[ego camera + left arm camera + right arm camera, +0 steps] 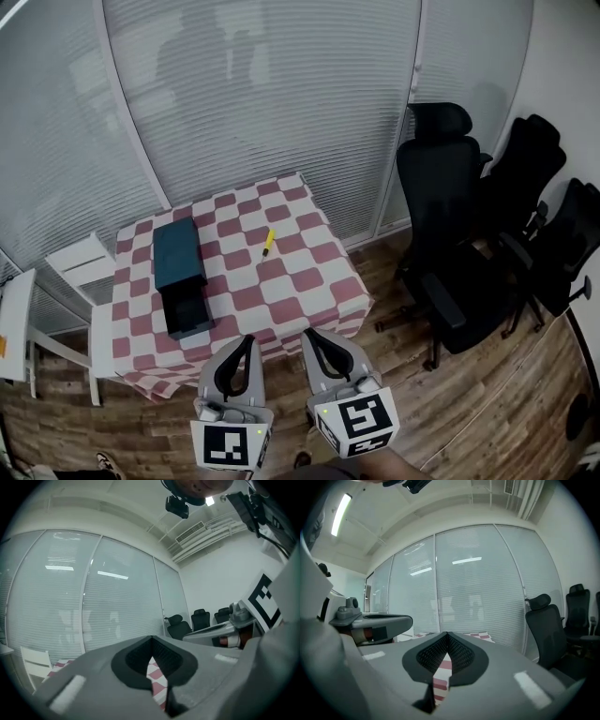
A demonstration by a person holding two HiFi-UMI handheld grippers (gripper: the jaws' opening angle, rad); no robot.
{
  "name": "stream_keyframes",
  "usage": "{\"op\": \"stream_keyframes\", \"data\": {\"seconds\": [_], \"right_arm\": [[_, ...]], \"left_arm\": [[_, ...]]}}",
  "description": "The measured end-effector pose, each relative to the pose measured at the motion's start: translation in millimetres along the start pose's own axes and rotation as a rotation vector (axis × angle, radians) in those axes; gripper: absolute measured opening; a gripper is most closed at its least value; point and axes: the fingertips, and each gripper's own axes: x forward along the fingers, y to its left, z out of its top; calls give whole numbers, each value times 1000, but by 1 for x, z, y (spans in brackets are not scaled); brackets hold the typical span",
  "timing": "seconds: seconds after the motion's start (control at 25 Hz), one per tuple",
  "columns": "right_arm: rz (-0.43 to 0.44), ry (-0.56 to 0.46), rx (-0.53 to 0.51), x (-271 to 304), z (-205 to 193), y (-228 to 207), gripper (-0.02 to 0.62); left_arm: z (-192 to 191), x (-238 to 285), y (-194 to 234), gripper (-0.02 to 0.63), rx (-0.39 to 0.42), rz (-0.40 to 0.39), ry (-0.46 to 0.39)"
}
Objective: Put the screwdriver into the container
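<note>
Screwdriver point(268, 244) lies on the checked table point(309, 281), at 2 o'clock of the container point(178, 258), long axis roughly 12-to-6. Left gripper point(247, 340) and right gripper point(310, 334) are both pressed together, empty, off the near edge. Screwdriver bears 1 o'clock from the left, 11 from the right; neither is clearly nearer.

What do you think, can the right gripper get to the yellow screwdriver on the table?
Probably yes, after moving closer. The right gripper, fingers shut and empty, hovers by the near edge of the table. The screwdriver lies alone further in, nothing in between. The container sits off to the left.
</note>
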Motion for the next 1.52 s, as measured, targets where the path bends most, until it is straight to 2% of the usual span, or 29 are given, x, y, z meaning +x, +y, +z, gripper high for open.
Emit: {"op": "stream_keyframes", "data": {"seconds": [0.36,0.52,0.84,1.2,1.52], "right_arm": [[43,-17,3,66,26,-44,26],[72,-57,-13,88,48,-54,28],[102,-96,-47,126,71,-58,29],[70,-57,-22,185,65,-64,31],[33,31,2,245,39,-70,35]], "left_arm": [[11,70,20,1,9,28,1],[27,87,31,1,44,57,-30],[36,112,60,1,38,100,-63],[23,149,96,1,14,68,-65],[-7,190,132,1,-26,21,-12]]}}
